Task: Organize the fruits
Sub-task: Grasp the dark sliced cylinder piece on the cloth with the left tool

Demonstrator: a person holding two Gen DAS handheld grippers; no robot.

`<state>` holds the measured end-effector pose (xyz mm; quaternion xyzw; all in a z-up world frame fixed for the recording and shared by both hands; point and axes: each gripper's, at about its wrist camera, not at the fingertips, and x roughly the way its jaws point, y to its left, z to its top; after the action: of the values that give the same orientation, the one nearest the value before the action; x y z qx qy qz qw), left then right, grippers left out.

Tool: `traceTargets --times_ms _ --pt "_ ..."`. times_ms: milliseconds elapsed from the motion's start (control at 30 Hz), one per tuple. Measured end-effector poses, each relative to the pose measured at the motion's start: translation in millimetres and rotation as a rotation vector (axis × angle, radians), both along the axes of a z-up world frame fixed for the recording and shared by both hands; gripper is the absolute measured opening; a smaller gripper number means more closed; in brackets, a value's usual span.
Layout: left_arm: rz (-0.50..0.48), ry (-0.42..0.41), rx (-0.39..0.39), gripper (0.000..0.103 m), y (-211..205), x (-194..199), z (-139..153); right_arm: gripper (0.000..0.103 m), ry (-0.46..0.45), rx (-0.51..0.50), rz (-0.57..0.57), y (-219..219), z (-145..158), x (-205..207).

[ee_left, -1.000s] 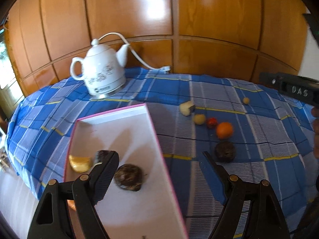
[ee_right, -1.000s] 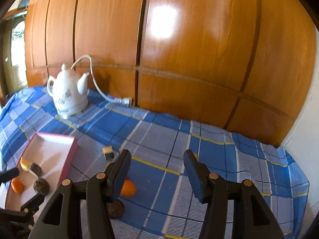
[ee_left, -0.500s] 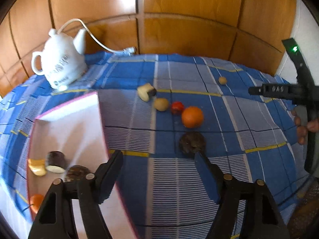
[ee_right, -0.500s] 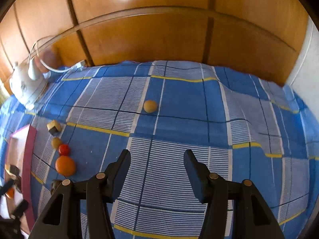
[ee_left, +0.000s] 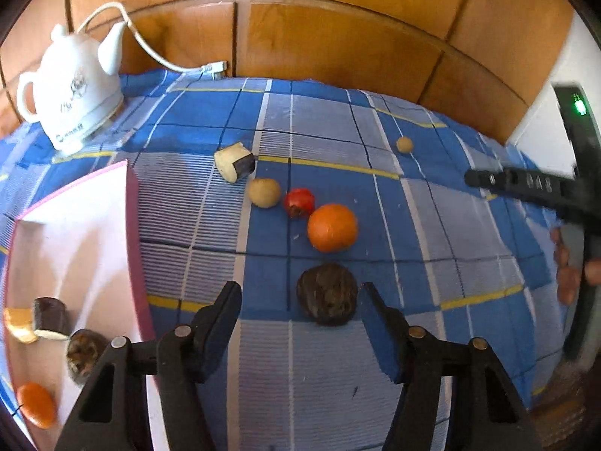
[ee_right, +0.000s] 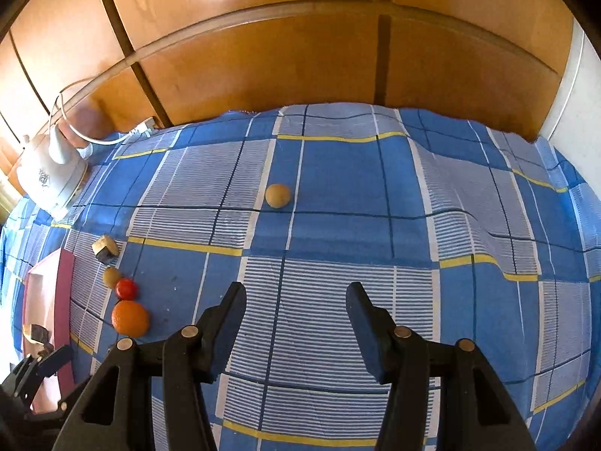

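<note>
The blue plaid cloth-covered surface carries a pink-rimmed white tray. Right of the tray lie a round orange and a dark wrinkled round fruit. Left hand-held gripper is spread around the dark fruit; right hand-held gripper is spread, empty.

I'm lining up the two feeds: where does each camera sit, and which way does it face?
Left wrist: on the left gripper, facing a dark brown fruit between its open fingers; tray left.
Right wrist: on the right gripper, facing a tan fruit across bare cloth.
Shared: orange, kettle.
</note>
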<state>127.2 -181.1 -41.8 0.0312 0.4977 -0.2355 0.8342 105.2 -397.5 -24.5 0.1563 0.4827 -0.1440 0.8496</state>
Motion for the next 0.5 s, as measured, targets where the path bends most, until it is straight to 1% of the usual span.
traceTargets --times_ms 100,133,200,233,300,400,467,500 --pt "0.055 0.061 -0.045 0.061 7 17 -3 0.056 -0.005 0.006 0.010 2 2 0" --pt "0.079 0.074 -0.049 0.057 10 24 -3 0.056 -0.008 0.006 0.013 2 3 0" --pt "0.103 0.076 -0.041 0.049 13 35 -3 0.056 -0.016 0.009 0.022 4 5 0" --pt "0.111 0.077 -0.038 0.043 14 40 -3 0.056 -0.020 0.009 0.025 4 6 0" --pt "0.126 0.082 -0.039 0.036 17 50 -2 0.056 -0.023 0.007 0.029 5 8 0" --pt "0.141 0.067 -0.027 0.035 18 67 1 0.056 -0.028 0.010 0.034 6 10 1" --pt "0.145 0.040 0.001 0.036 16 76 4 0.056 -0.031 0.015 0.037 7 10 1" --pt "0.150 0.025 0.017 0.040 15 82 5 0.056 -0.033 0.018 0.038 7 11 1"
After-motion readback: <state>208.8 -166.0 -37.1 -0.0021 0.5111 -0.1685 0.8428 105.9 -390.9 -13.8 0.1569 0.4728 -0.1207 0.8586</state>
